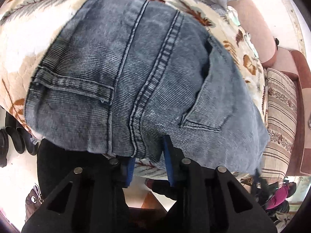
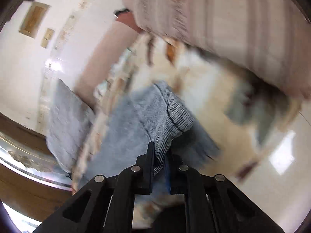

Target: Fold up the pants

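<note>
Folded blue denim pants (image 1: 136, 73) lie on a floral bedspread (image 1: 25, 38), seams and a back pocket facing up. My left gripper (image 1: 149, 155) sits at the pants' near edge with its blue-padded jaws apart; the denim edge hangs over the tips and nothing is pinched. In the blurred right wrist view, my right gripper (image 2: 160, 155) is shut on a fold of the pants (image 2: 167, 116) and holds it lifted above the bedspread (image 2: 213, 81).
A striped pillow (image 1: 279, 112) and a brown headboard (image 1: 303, 97) lie to the right. Black sandals (image 1: 17, 139) stand on the floor at the left. A grey cushion (image 2: 66, 120) lies left of the pants in the right wrist view.
</note>
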`<action>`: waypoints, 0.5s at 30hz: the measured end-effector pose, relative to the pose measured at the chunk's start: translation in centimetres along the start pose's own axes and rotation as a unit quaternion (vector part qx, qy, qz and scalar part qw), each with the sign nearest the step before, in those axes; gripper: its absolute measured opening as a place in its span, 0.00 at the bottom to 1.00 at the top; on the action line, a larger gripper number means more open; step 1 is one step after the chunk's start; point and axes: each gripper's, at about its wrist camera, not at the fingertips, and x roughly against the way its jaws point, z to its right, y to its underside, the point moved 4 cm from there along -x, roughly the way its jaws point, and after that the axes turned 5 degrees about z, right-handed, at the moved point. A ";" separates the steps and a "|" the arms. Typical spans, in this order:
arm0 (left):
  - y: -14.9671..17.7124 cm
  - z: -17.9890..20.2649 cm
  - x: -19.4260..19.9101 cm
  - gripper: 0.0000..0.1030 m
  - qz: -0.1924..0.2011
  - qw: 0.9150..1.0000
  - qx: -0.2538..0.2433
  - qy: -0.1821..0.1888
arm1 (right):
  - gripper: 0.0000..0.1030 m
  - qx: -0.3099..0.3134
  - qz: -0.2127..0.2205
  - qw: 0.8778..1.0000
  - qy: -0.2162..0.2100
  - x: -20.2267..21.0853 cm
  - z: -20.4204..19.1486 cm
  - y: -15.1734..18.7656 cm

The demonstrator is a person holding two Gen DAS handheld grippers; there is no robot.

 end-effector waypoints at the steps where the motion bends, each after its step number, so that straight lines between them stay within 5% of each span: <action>1: 0.0 0.1 -0.1 0.24 -0.001 1.000 -0.002 -0.002 | 0.08 -0.015 -0.013 1.000 0.011 -0.7 1.3 0.8; 7: 0.5 -0.1 0.9 0.24 -0.008 1.000 -0.024 0.002 | 0.18 -0.041 -0.017 0.999 0.003 0.1 2.3 1.4; 11: 2.1 0.3 3.0 0.24 -0.023 0.996 -0.059 0.056 | 0.22 -0.024 0.054 0.998 0.035 4.8 2.7 -1.5; 15: 2.1 1.8 6.0 0.24 0.008 0.991 -0.109 0.083 | 0.47 0.012 0.068 0.997 0.027 5.3 1.0 -5.3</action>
